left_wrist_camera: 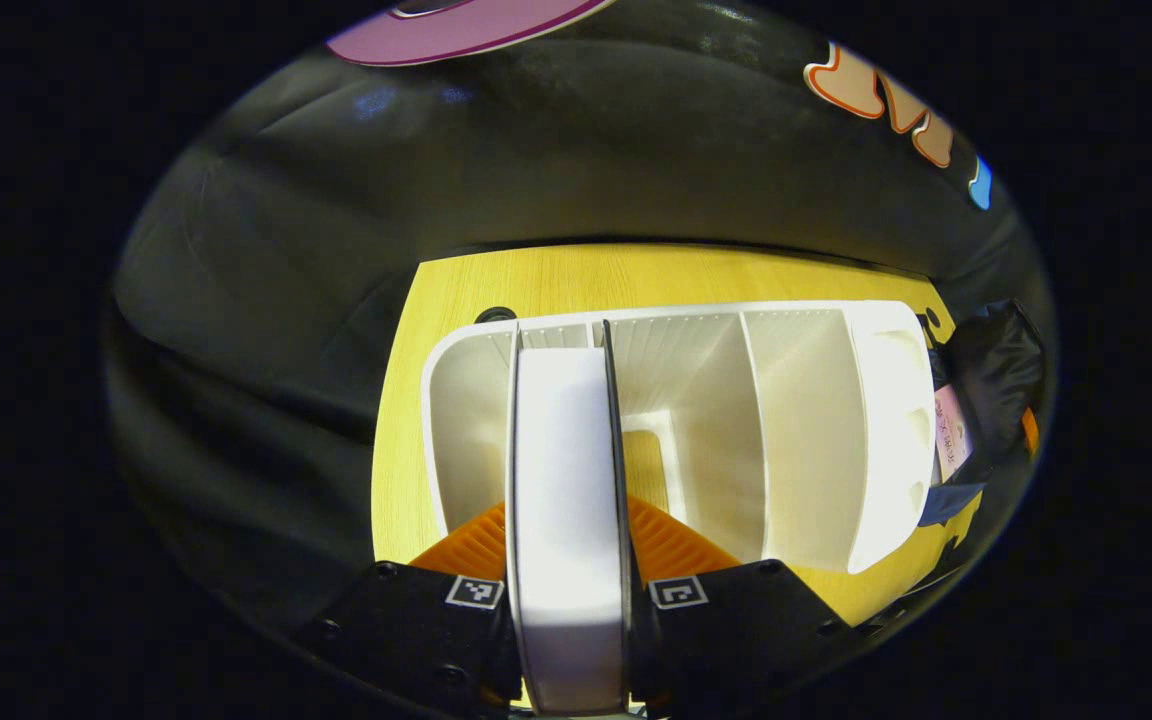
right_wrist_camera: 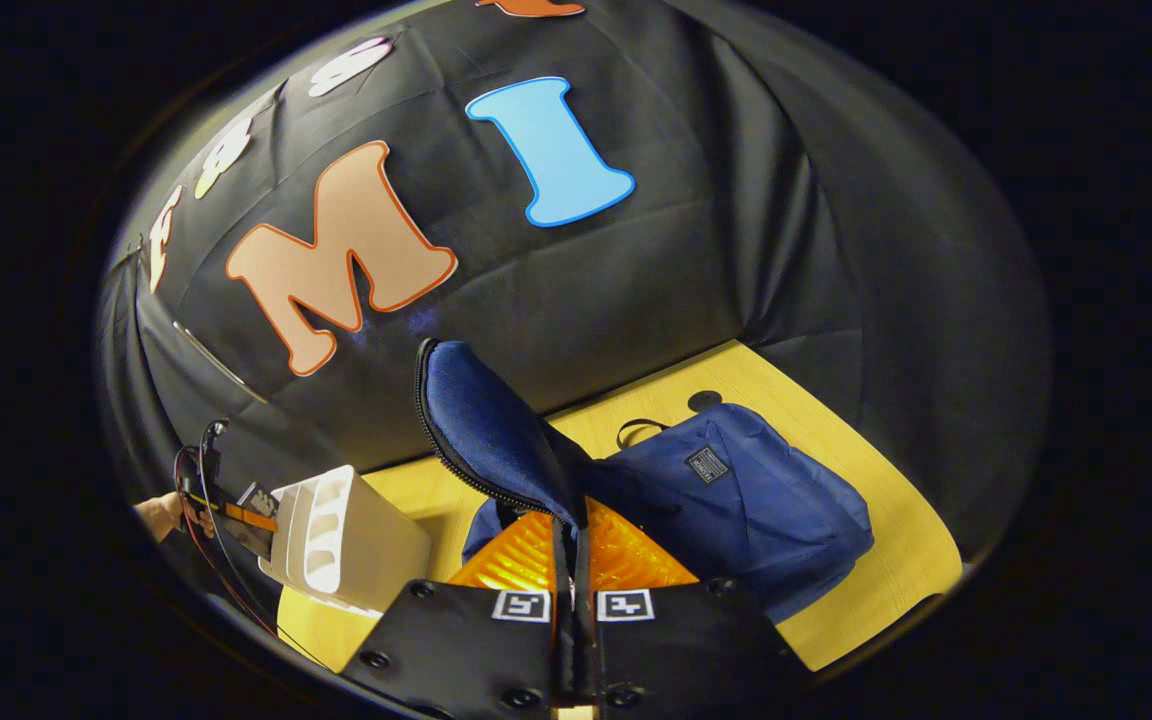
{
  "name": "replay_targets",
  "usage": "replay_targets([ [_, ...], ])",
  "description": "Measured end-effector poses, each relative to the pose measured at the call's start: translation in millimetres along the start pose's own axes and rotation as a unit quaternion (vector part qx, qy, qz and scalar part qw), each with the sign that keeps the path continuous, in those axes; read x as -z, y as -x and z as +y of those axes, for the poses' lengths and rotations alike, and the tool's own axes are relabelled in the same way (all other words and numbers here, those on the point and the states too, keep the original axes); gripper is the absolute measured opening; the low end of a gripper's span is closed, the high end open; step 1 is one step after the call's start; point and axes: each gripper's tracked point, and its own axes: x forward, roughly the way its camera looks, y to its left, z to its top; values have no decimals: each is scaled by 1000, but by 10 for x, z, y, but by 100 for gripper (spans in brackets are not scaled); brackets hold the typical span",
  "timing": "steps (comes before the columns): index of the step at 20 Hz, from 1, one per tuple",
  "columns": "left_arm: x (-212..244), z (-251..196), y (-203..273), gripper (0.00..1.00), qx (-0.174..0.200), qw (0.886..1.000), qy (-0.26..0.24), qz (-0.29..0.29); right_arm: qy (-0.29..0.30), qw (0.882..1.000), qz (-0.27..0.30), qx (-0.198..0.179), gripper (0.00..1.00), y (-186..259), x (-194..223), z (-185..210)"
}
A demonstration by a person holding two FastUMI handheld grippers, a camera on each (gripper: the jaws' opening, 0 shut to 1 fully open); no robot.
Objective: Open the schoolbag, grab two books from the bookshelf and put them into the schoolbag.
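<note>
In the left gripper view my left gripper (left_wrist_camera: 566, 560) is shut on a white book (left_wrist_camera: 564, 480) with a dark cover edge, standing upright in the white bookshelf (left_wrist_camera: 806, 430) on the yellow table (left_wrist_camera: 536, 280). In the right gripper view my right gripper (right_wrist_camera: 573, 540) is shut on the lifted flap (right_wrist_camera: 491, 420) of the blue schoolbag (right_wrist_camera: 746, 500), holding it up with its zipper edge showing. The schoolbag lies on the table to the right of the bookshelf (right_wrist_camera: 336, 540). A hand with the other gripper (right_wrist_camera: 226, 510) shows at the far left, by the shelf.
Black cloth walls stand behind the table on all sides. A dark hole (left_wrist_camera: 496, 315) sits in the tabletop behind the bookshelf. The shelf's other compartments (left_wrist_camera: 696, 420) hold nothing. The schoolbag (left_wrist_camera: 986, 400) shows dark at the right edge of the left gripper view.
</note>
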Motion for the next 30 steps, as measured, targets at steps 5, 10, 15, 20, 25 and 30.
replay_targets([
  [5, -41, 112, 166, 38, -16, 1000, -17, -11, -1, 1000, 1, -1, 4, -8, 0, 7],
  [10, -83, 177, 448, 37, -12, 999, -12, -27, 2, 1000, 2, -2, 4, -6, 3, 10],
  [15, -212, 196, 837, 37, -3, 998, 3, -58, 2, 1000, 4, -5, 4, -4, 2, 21],
  [20, -311, 270, 1252, 38, 15, 995, 44, -84, -1, 1000, 3, -7, 5, 16, -8, 8],
  [25, -396, 362, 1630, 36, 55, 986, 112, -114, -4, 1000, 1, -9, 5, 19, -15, -1],
  [30, -380, 331, 1846, 36, 150, 950, 233, -146, -6, 1000, 4, -9, 5, 10, -14, -12],
])
